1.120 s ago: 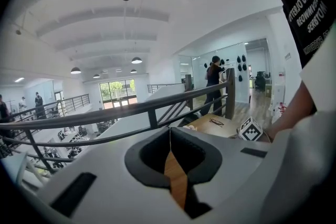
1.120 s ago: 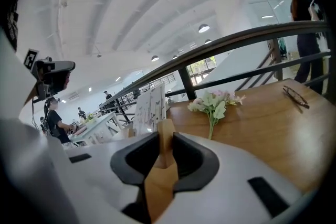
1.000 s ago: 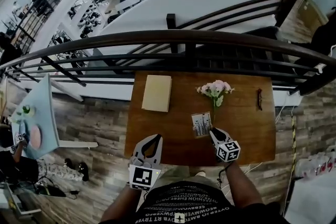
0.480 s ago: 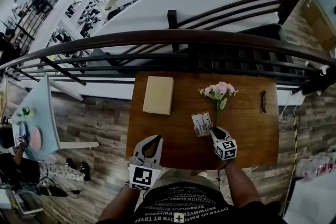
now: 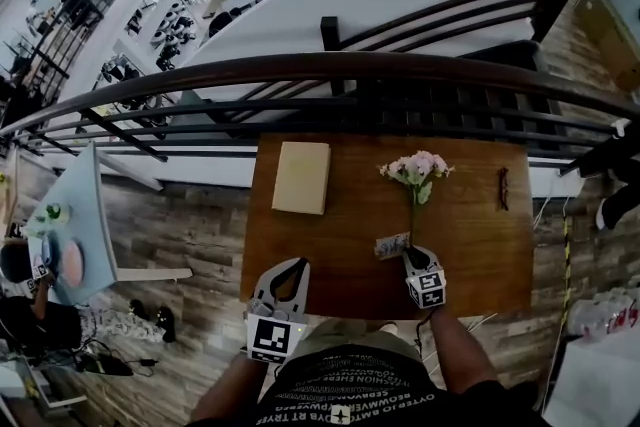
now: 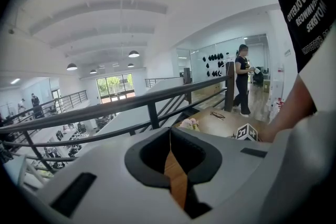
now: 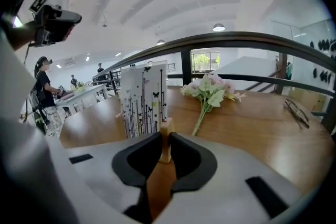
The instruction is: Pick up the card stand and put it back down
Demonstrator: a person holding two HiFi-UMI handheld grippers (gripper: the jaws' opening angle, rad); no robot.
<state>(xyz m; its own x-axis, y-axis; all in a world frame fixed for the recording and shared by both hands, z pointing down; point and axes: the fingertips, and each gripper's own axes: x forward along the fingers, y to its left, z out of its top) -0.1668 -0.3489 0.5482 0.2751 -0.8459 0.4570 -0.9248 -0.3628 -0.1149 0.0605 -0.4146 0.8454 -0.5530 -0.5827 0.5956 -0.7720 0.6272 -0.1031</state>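
Observation:
The card stand (image 5: pixel 392 245) is a white card printed with black stems and butterflies, set upright in a small wooden base (image 7: pixel 166 139). It stands near the front edge of the brown table (image 5: pixel 470 245). My right gripper (image 5: pixel 411 258) is at the stand's right end. Its jaws are closing, and the pads touch the wooden base on both sides. The card (image 7: pixel 143 99) rises just left of and beyond the jaws. My left gripper (image 5: pixel 300 263) hangs over the table's front edge to the left, shut with nothing in it (image 6: pixel 169 136).
A bunch of pink flowers (image 5: pixel 415 170) lies behind the stand. A beige book (image 5: pixel 301 177) lies at the back left and a pair of glasses (image 5: pixel 503 187) at the back right. A dark railing (image 5: pixel 320 75) runs along the table's far side.
My right gripper has moved in to the stand's base and its jaws have narrowed onto it. In the head view the card now looks narrower. The left gripper has not moved.

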